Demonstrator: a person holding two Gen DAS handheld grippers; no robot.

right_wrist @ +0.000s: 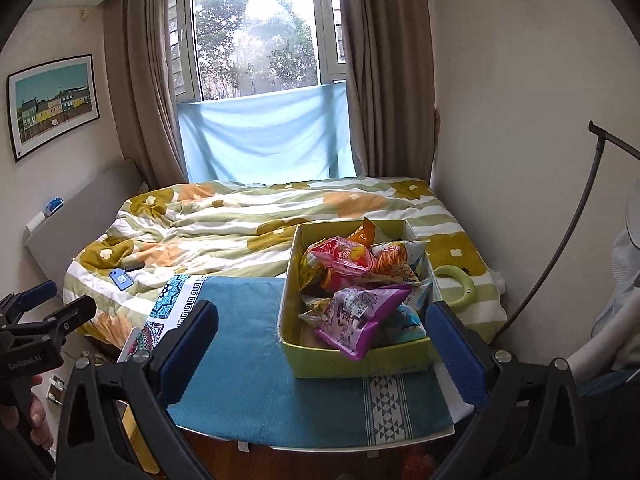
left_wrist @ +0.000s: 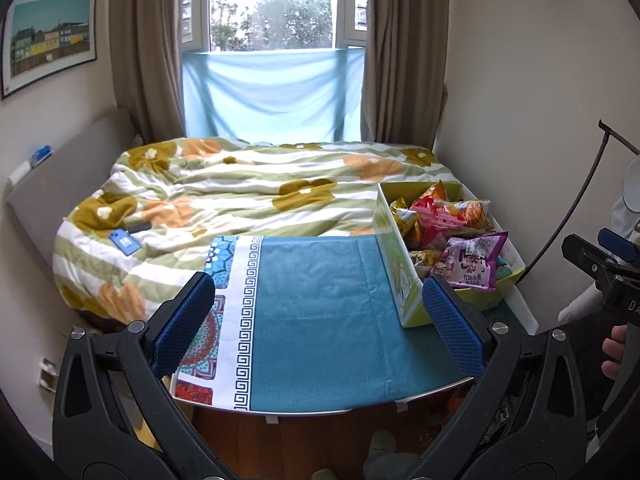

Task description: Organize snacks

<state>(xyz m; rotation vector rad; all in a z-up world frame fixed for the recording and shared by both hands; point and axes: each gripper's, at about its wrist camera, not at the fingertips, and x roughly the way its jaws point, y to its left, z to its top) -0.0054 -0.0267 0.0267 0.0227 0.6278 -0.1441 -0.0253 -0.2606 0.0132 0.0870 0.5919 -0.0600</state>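
I have both claws spread wide with nothing between the pads: the left claw (left_wrist: 318, 322) hangs over the bare blue cloth (left_wrist: 320, 300) on the bench, the right claw (right_wrist: 322, 350) just in front of the box (right_wrist: 352, 356). The box sits on the bench's right end, against the bed (right_wrist: 240, 224), and it is heaped with snack bags. The purple bag (right_wrist: 362, 316) lies on top at the box's near edge, the pink bag (right_wrist: 340, 258) behind it toward the bed. I judge these bags light, puffy and slick, their contents easily crushed, so I would pinch a crimped end seam rather than the belly. From the left claw the box lies off to the right, touching nothing
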